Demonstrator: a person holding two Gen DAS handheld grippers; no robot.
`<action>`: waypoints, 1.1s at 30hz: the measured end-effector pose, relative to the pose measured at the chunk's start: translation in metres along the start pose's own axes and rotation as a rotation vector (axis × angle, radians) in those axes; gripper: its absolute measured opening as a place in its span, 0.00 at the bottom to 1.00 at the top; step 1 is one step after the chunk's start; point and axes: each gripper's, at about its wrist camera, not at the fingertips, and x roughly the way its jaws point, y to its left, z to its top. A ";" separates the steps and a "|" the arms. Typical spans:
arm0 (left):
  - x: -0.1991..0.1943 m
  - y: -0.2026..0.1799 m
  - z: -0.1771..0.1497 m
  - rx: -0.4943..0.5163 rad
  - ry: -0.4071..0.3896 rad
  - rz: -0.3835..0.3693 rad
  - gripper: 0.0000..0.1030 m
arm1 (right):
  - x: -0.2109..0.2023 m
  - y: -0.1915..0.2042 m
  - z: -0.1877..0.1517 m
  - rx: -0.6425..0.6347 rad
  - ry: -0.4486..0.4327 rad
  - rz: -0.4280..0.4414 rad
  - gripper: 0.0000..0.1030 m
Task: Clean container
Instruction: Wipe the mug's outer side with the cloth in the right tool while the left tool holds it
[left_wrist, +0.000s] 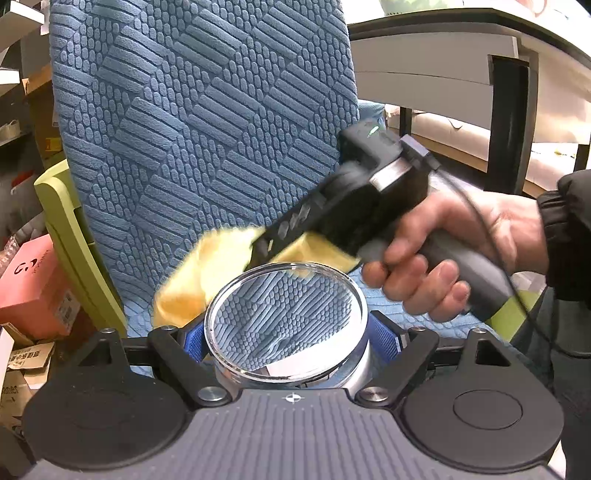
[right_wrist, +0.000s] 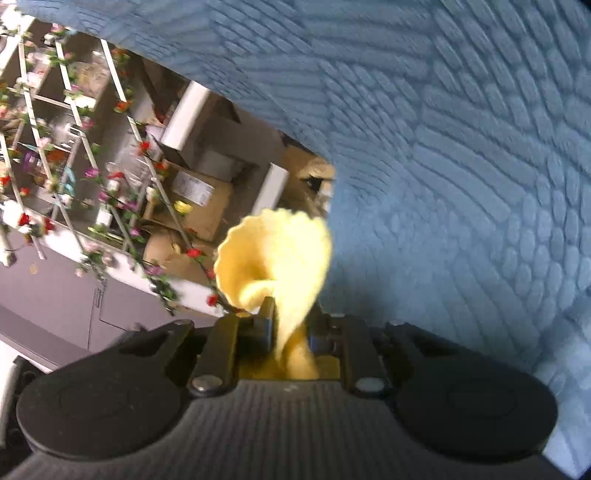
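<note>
Left tool (left_wrist: 291, 343) clamped round clear container (left_wrist: 286, 321), steadying it; right tool (right_wrist: 291, 332) pinched tight on yellow cloth (right_wrist: 275, 254), probably wiping rim

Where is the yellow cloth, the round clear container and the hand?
yellow cloth (right_wrist: 280, 251): right wrist view, its fanned-out fold.
clear container (left_wrist: 218, 314): left wrist view, its rim.
hand (left_wrist: 443, 266): left wrist view, its fingers.

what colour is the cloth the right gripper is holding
Yellow; the cloth shows best in the right wrist view.
</note>
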 end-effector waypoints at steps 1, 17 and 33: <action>0.000 0.000 0.000 -0.001 -0.002 0.001 0.85 | -0.003 0.002 0.000 0.007 -0.018 0.025 0.18; 0.005 -0.005 -0.004 -0.005 -0.007 0.022 0.85 | -0.022 0.001 -0.017 0.045 -0.073 -0.091 0.18; 0.005 0.000 -0.003 0.001 -0.022 0.009 0.85 | -0.042 0.011 -0.043 0.164 -0.224 -0.148 0.18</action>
